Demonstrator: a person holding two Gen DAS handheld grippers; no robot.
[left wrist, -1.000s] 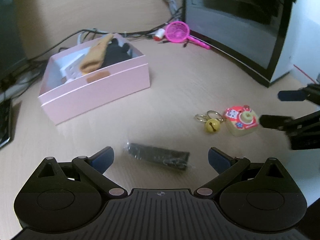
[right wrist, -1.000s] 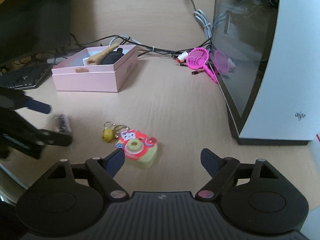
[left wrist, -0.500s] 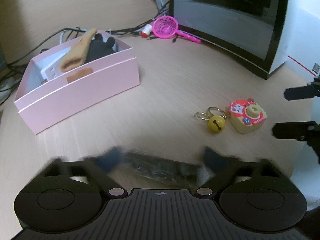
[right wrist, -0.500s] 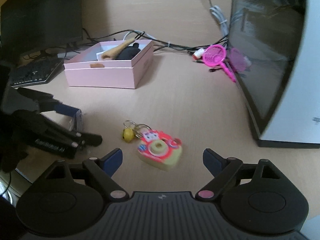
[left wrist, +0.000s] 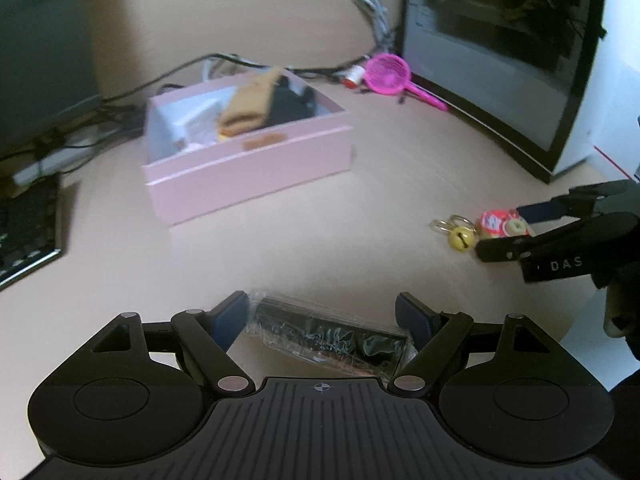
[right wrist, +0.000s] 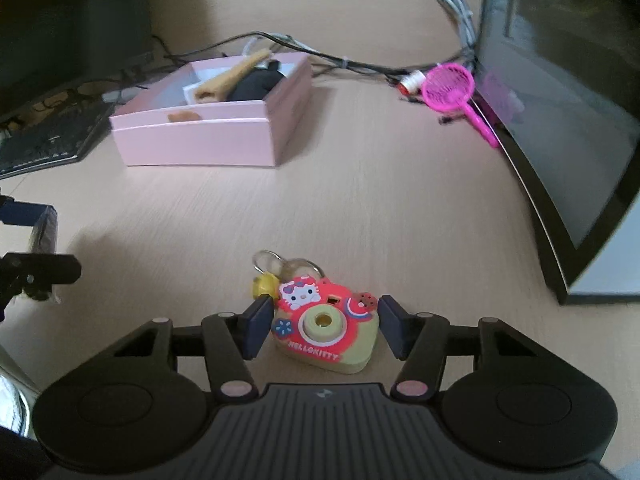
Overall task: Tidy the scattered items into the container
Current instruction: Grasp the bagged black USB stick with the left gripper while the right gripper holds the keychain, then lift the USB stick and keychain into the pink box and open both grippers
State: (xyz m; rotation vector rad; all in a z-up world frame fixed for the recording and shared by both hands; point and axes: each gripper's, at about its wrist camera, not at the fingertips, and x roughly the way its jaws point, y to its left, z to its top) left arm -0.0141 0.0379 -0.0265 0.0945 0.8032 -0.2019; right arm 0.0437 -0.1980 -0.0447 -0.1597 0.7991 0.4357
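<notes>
the pink box sits left of centre in the upper half of the left wrist view, a low open cardboard rectangle. inside lie a tan sock, a black cloth and white packets; a small tan patch is stuck on its front wall.

the left gripper is at the lower centre of its view. its jaws stand fairly wide, 1 on each end of the black packet, which is a long flat dark thing in crinkled clear wrap. the left pad touches the wrap's end; the right pad is against the other end, so the packet looks gripped lengthwise.

the right gripper is at the lower centre of its own view, jaws closing around the toy camera. the left pad is just at the toy's side, and a thin gap shows at the right pad. the toy is soft-looking rubber, red face on a yellow-green body, with a round lens and a cat figure. a yellow bell and 2 metal rings hang at its upper left.

a pink plastic strainer lies at upper right on the wooden desk, beside a computer case. a keyboard is at left.
</notes>
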